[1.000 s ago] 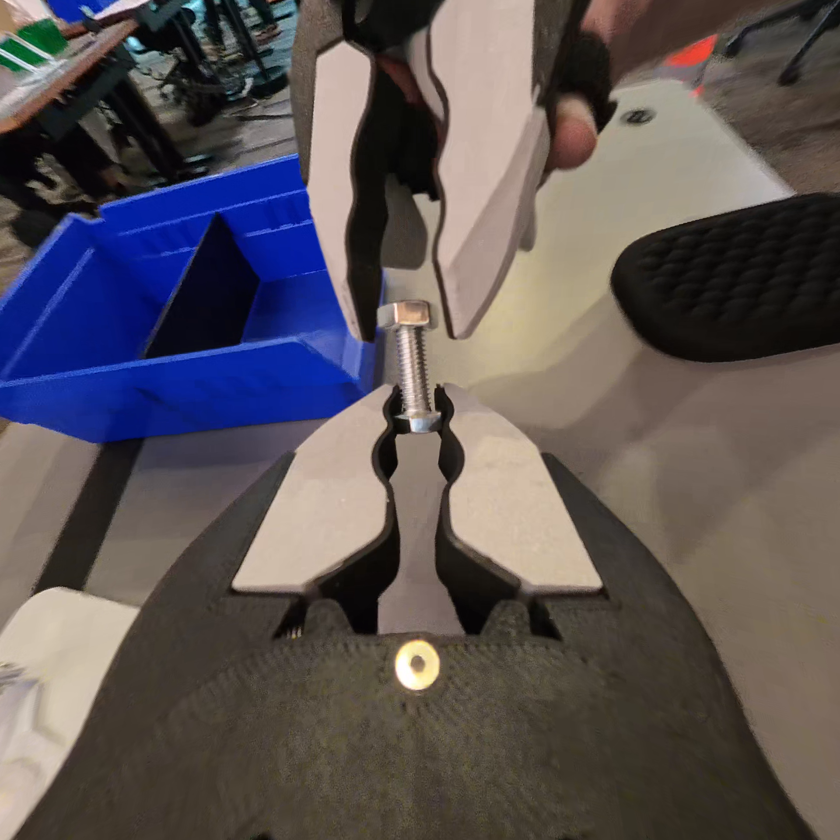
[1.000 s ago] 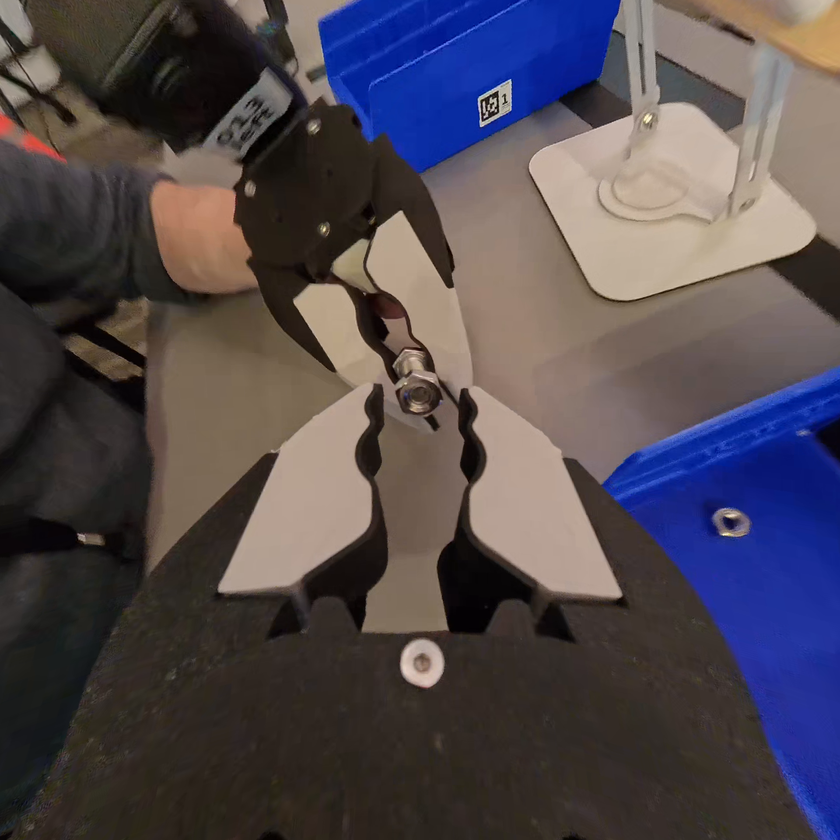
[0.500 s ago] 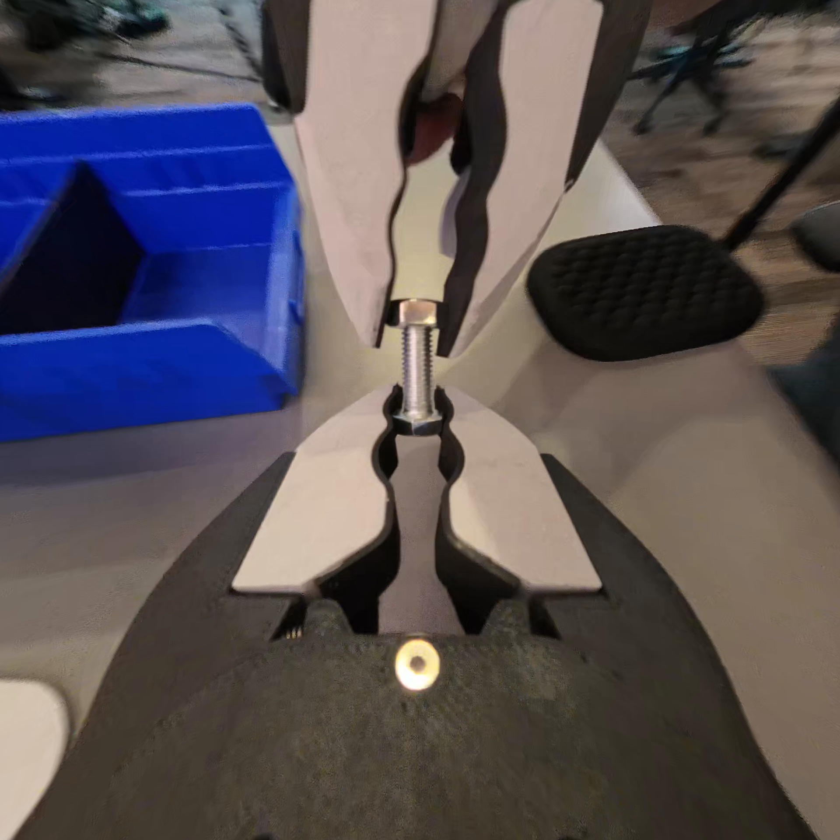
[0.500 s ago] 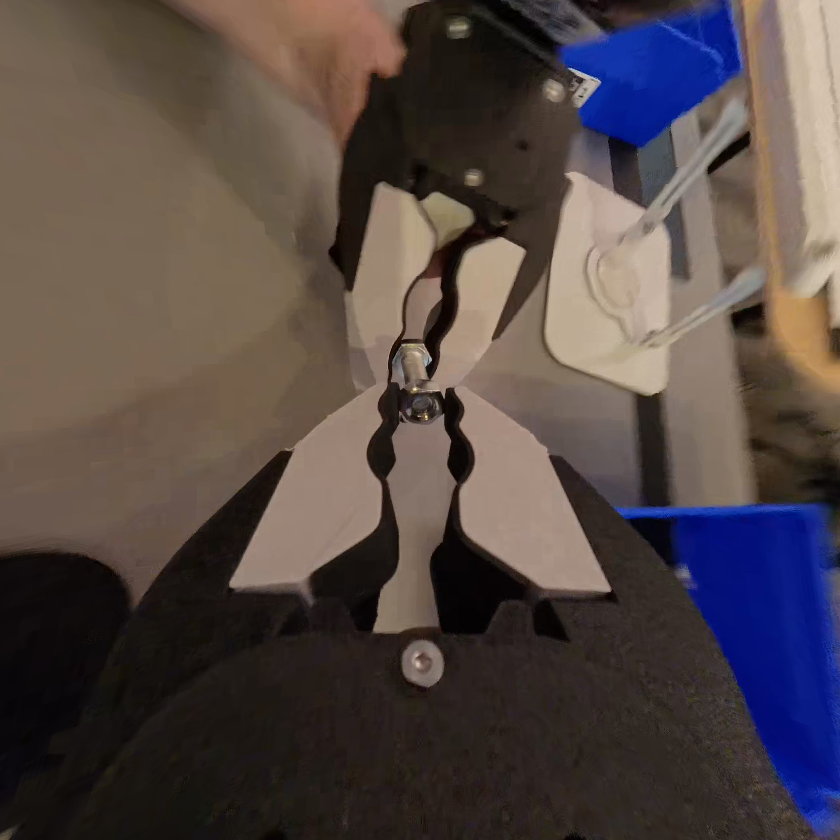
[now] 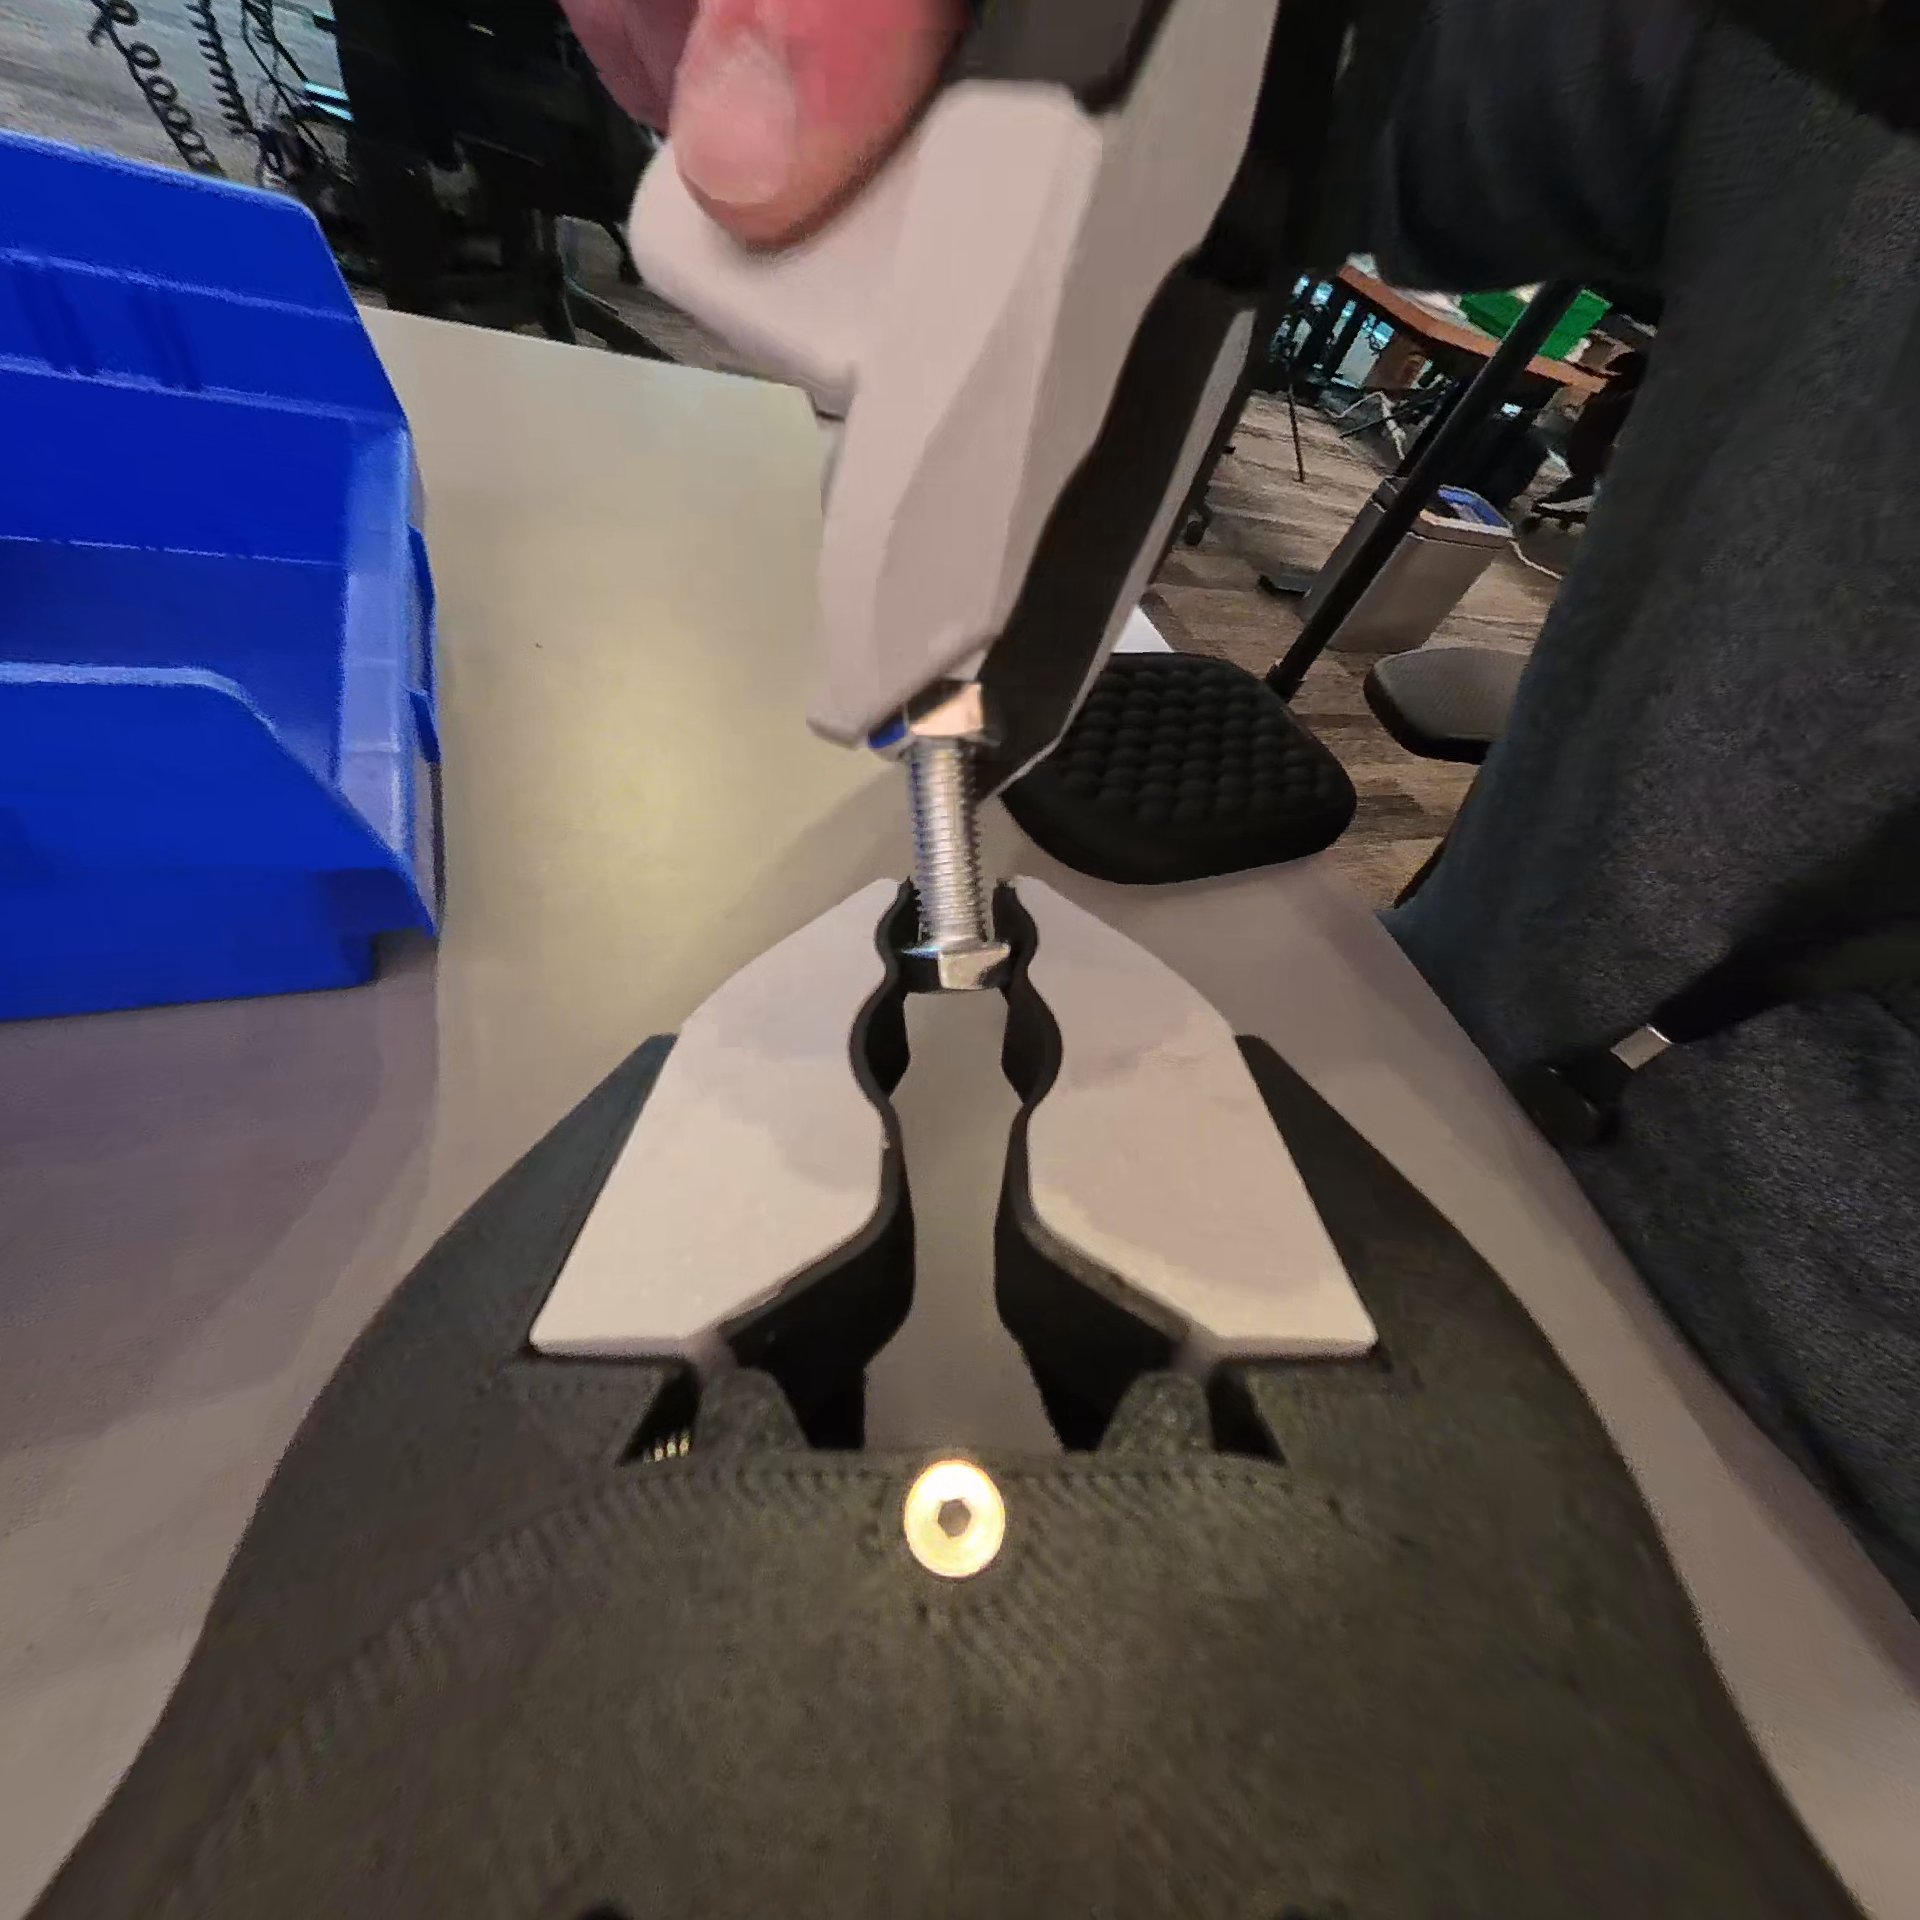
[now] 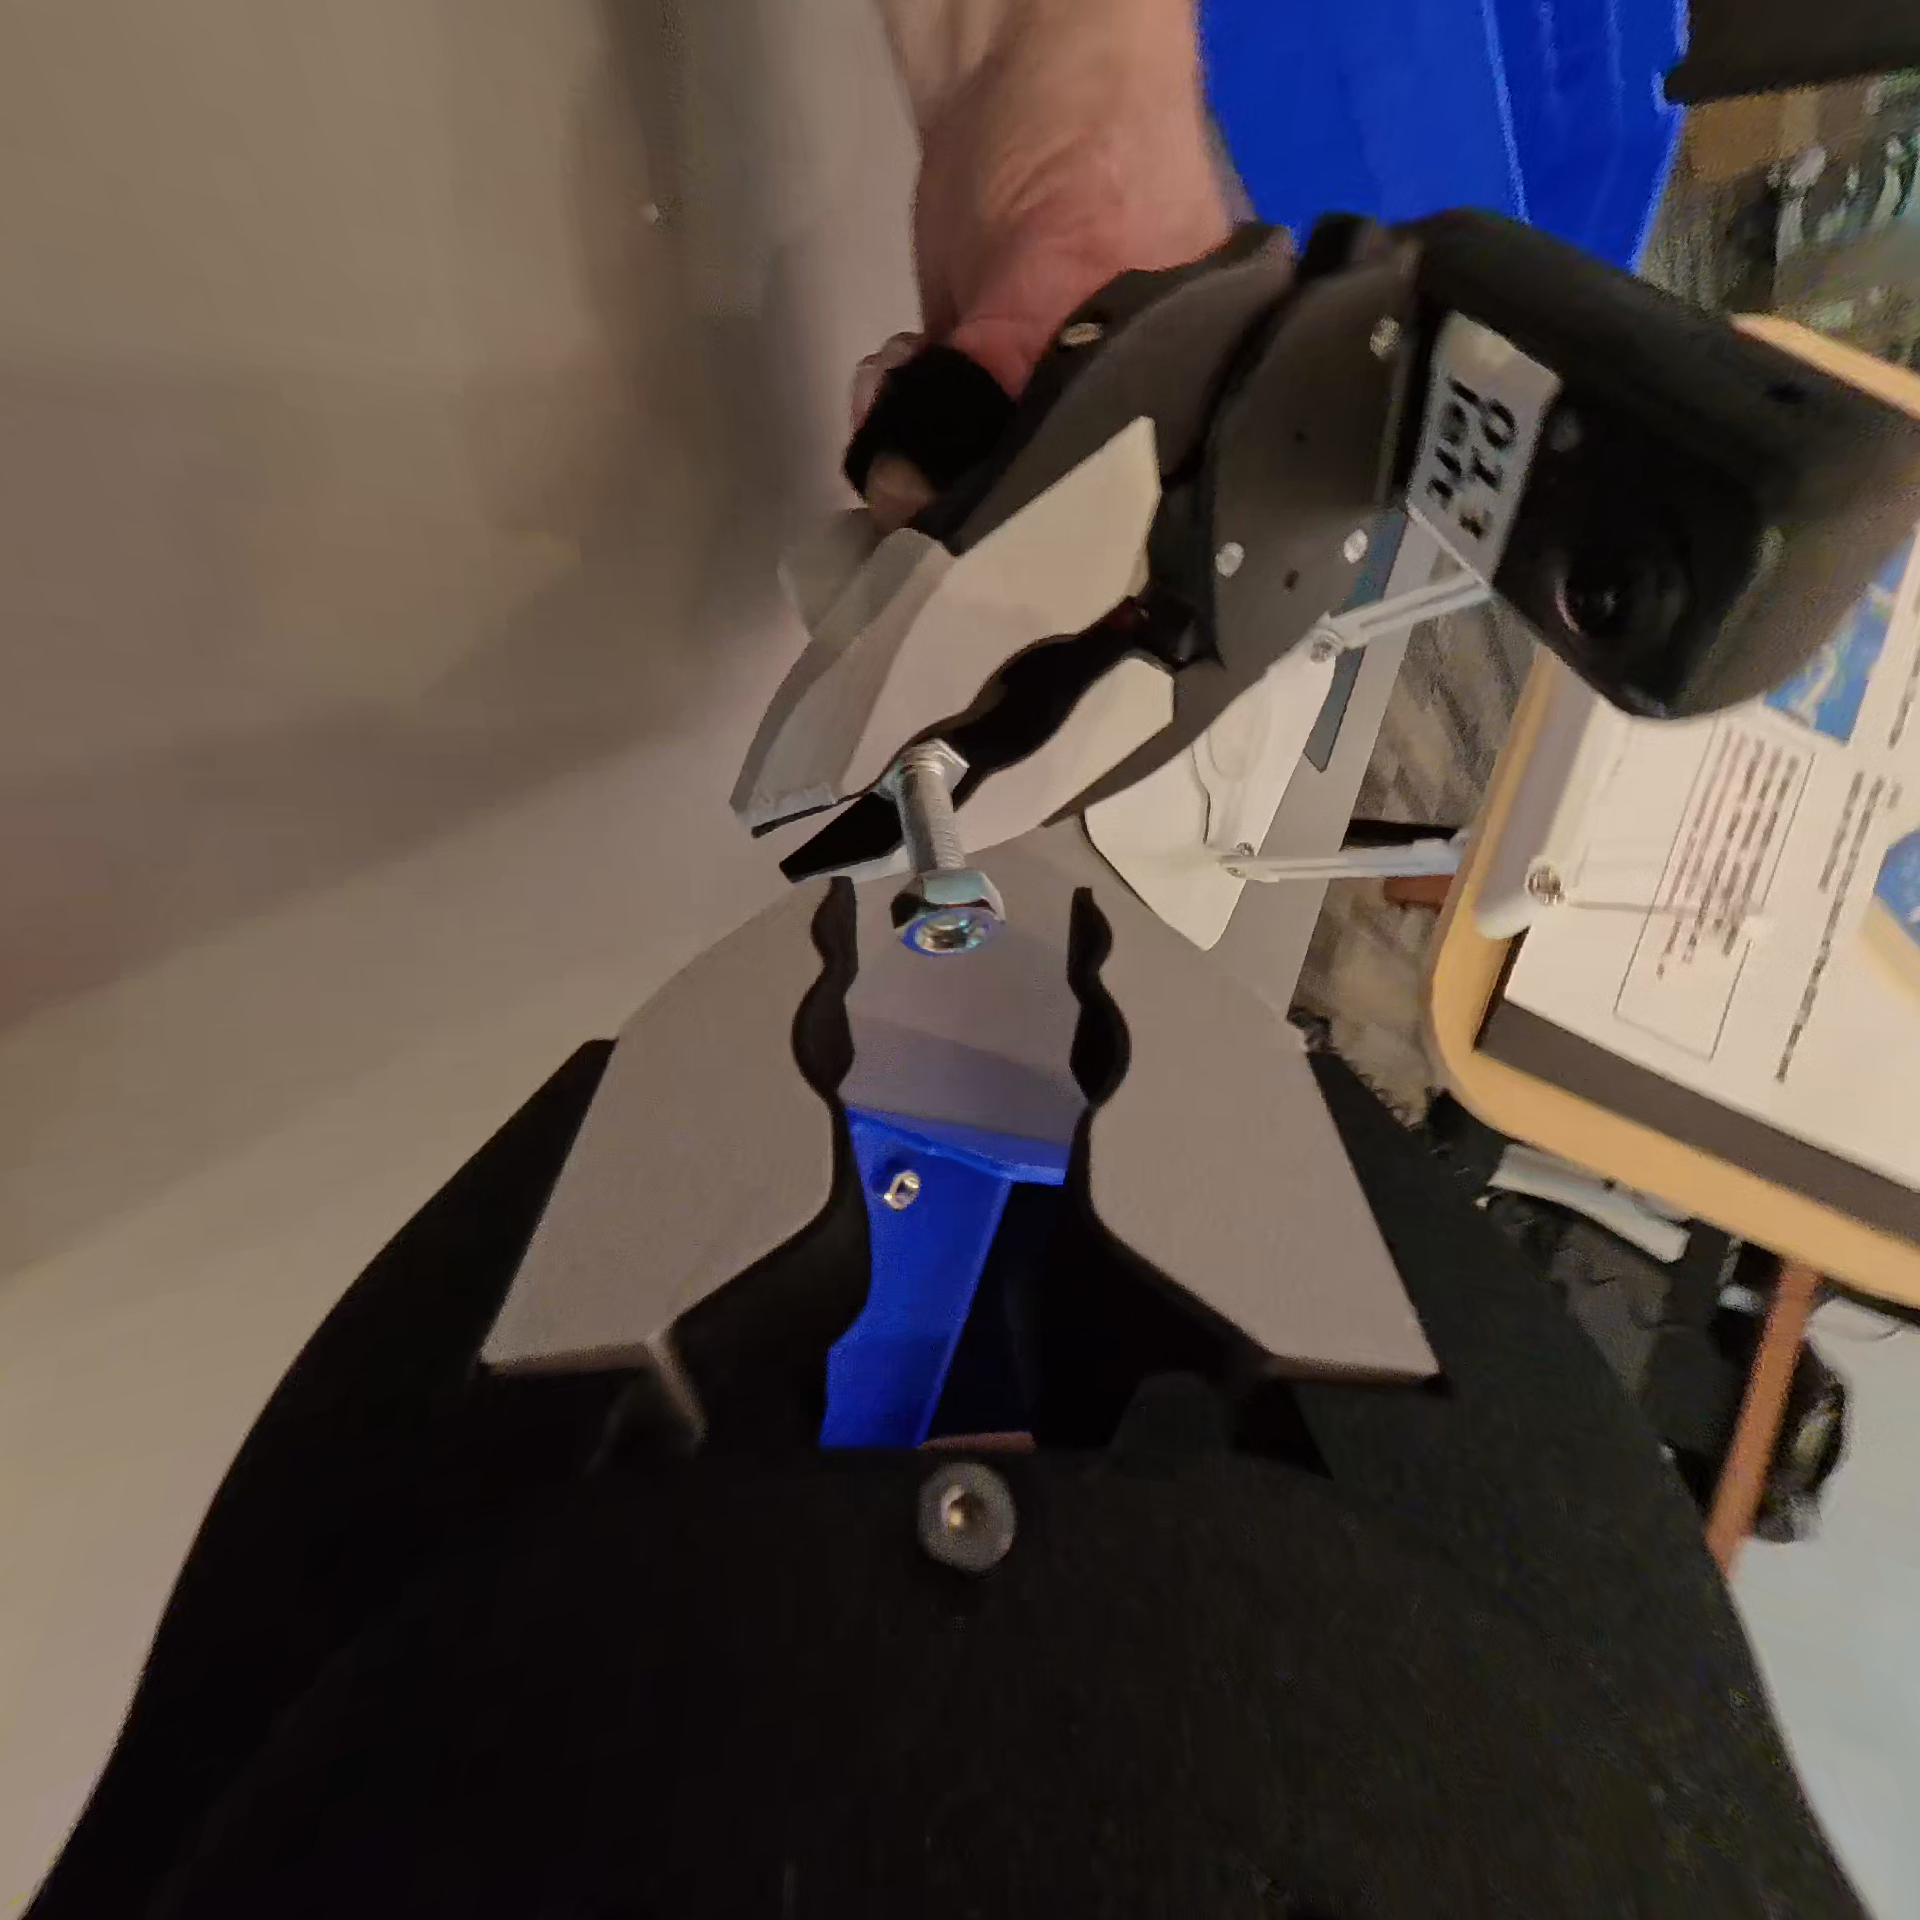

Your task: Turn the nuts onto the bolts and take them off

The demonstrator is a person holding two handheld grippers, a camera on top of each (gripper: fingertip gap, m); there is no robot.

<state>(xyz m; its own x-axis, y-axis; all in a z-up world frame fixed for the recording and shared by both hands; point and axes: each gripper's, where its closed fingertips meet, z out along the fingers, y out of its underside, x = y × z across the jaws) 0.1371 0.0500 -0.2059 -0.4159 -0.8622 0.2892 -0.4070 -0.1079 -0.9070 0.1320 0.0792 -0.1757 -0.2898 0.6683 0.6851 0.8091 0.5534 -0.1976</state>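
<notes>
A silver bolt (image 5: 943, 831) stands upright in my left gripper (image 5: 951, 961), which is shut on the bolt's hex head. A hex nut (image 5: 940, 719) sits on the bolt's far end. In the right wrist view the nut (image 6: 945, 912) faces the camera between the fingers of my right gripper (image 6: 961, 902). The fingers are apart, with a gap on each side of the nut. The left gripper (image 6: 883, 795) shows there too, clamped on the bolt's head and held by a hand. In the left wrist view the right gripper (image 5: 935, 727) is side-on over the nut.
A blue bin (image 5: 208, 623) stands on the grey table (image 5: 623, 520) at the left. A black dimpled pad (image 5: 1174, 769) lies behind the bolt. Another blue bin (image 6: 914, 1247) below holds a loose nut (image 6: 899, 1190). A white stand base (image 6: 1174, 842) and a wooden board (image 6: 1475, 935) are at the right.
Half a second ago my right gripper was shut on the nut. It has rolled around the bolt's axis and has now opened. My left gripper keeps its hold on the bolt.
</notes>
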